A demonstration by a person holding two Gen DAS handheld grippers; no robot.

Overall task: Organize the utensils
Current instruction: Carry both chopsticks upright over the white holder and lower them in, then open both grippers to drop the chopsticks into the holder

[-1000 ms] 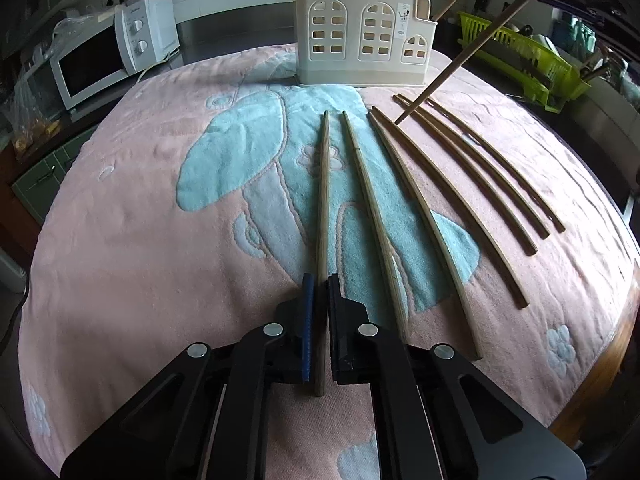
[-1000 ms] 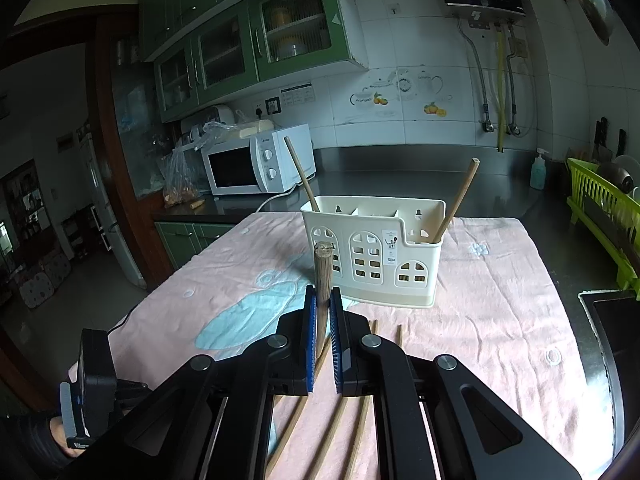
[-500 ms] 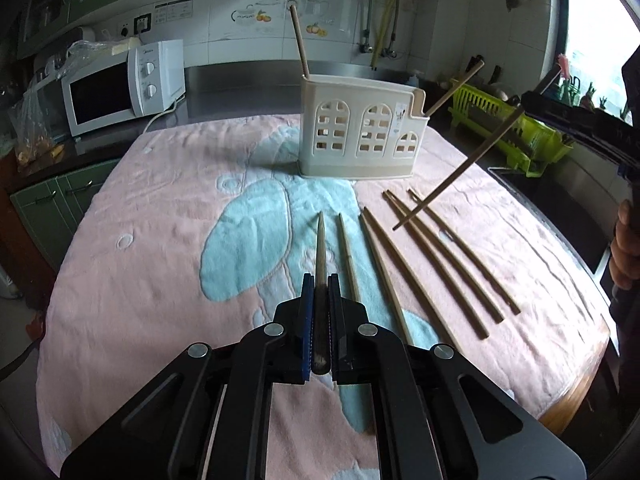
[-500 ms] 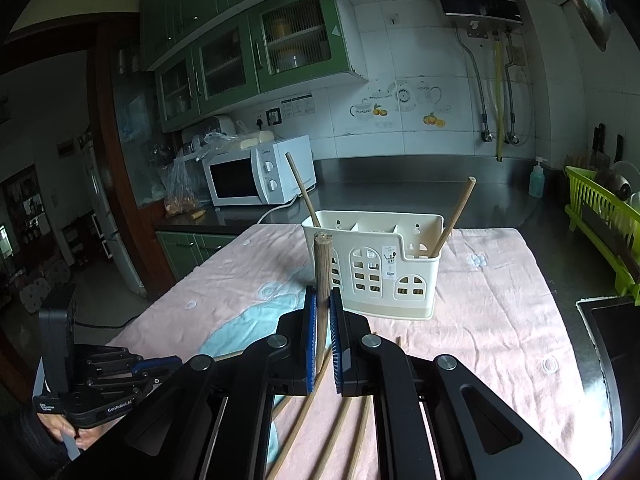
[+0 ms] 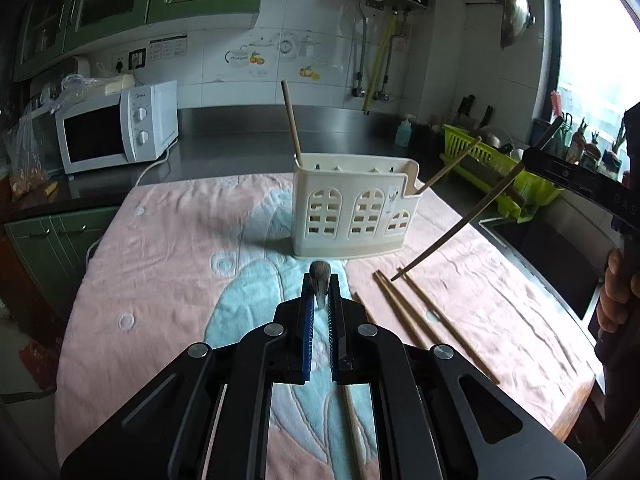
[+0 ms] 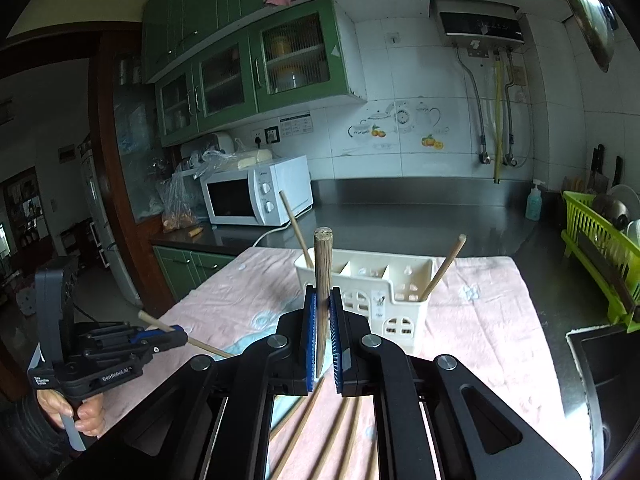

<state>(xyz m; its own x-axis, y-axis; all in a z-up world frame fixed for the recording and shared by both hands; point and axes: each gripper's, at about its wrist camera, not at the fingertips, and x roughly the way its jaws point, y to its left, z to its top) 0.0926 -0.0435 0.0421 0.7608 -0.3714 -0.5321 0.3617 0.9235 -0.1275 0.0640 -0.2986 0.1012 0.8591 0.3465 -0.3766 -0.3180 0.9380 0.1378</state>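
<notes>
Left tool (image 5: 319,292) now carries its chopstick (image 5: 319,270) clear of the towel (image 5: 168,264), pinched narrow between the pads and pointing end-on at the holder (image 5: 354,216); a second ago that stick lay flat on the cloth in front of the holder. Right tool (image 6: 323,312) grips a second chopstick (image 6: 322,264), raised higher than before, its top end now above the holder rim. Two chopsticks already stand in the holder; several more lie on the tabletop just in front of it. Judgement: both picks done, drops into the holder come next.
</notes>
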